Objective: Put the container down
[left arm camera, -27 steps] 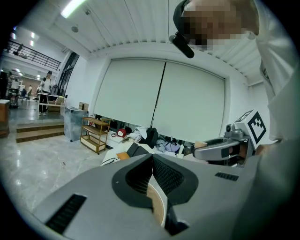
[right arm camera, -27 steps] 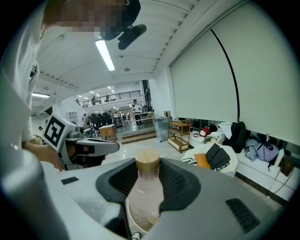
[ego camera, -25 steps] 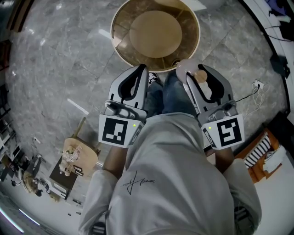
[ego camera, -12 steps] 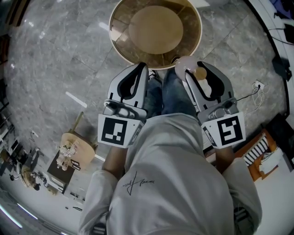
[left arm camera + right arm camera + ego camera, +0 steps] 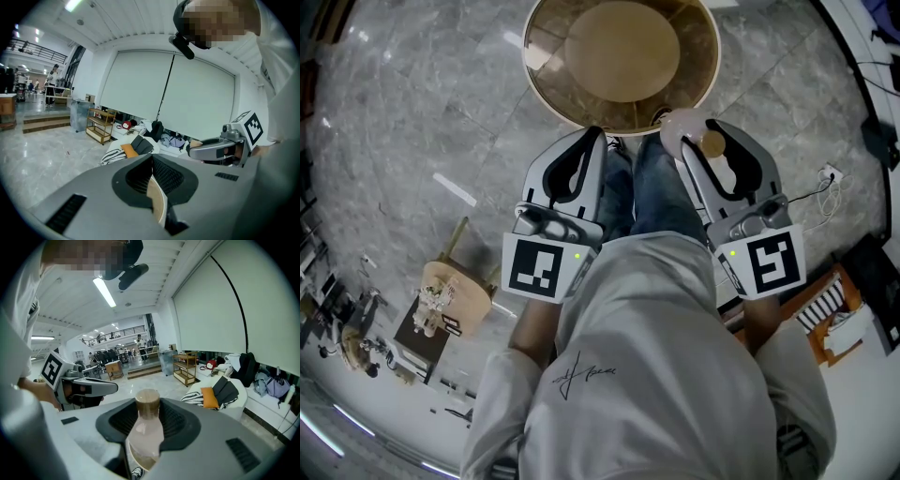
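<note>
Plainly the right gripper (image 5: 148, 411) is clamped on the container (image 5: 145, 434), a pale bottle with a brown cap, held in the air just short of the round table (image 5: 546, 66). The left gripper (image 5: 151, 180) is closed on nothing. The bottle looks smooth and rounded, so a slackened grip here would likely drop it to the floor, and a landing near the table's edge could tip it off.

We stand in a large open-plan hall: grey marble floor (image 5: 412, 112), 2 roller blinds (image 5: 187, 93), white sofa (image 5: 241, 398), wooden shelf (image 5: 185, 369), desks (image 5: 115, 367) beyond.
</note>
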`<state>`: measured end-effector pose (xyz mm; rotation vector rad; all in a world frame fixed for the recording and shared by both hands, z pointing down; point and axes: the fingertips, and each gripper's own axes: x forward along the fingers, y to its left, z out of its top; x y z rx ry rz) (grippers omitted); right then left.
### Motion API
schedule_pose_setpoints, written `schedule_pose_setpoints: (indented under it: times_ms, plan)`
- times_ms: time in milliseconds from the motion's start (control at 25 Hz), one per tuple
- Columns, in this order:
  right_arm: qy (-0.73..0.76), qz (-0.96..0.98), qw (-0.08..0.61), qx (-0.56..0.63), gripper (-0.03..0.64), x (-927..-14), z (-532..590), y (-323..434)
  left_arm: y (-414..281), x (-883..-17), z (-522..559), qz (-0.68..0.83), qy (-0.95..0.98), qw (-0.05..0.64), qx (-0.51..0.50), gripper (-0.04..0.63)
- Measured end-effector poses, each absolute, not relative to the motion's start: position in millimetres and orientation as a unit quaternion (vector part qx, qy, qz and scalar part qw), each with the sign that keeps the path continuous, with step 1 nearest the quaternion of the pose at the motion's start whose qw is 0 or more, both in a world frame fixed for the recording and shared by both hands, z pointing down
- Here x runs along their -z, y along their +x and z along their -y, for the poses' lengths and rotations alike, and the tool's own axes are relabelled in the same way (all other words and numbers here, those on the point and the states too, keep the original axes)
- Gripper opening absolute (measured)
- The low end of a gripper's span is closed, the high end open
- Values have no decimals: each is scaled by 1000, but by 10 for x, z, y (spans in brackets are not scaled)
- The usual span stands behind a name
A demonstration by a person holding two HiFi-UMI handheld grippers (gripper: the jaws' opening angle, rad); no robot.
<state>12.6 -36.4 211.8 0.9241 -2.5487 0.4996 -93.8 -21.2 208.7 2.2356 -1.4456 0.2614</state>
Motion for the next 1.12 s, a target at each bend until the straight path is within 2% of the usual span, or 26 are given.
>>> schedule_pose_setpoints:
  times_ms: [1120]
  plan:
    - [291, 910, 218, -199, 147, -2619, 633, 35, -991, -2516, 439, 539, 787, 285, -93, 18]
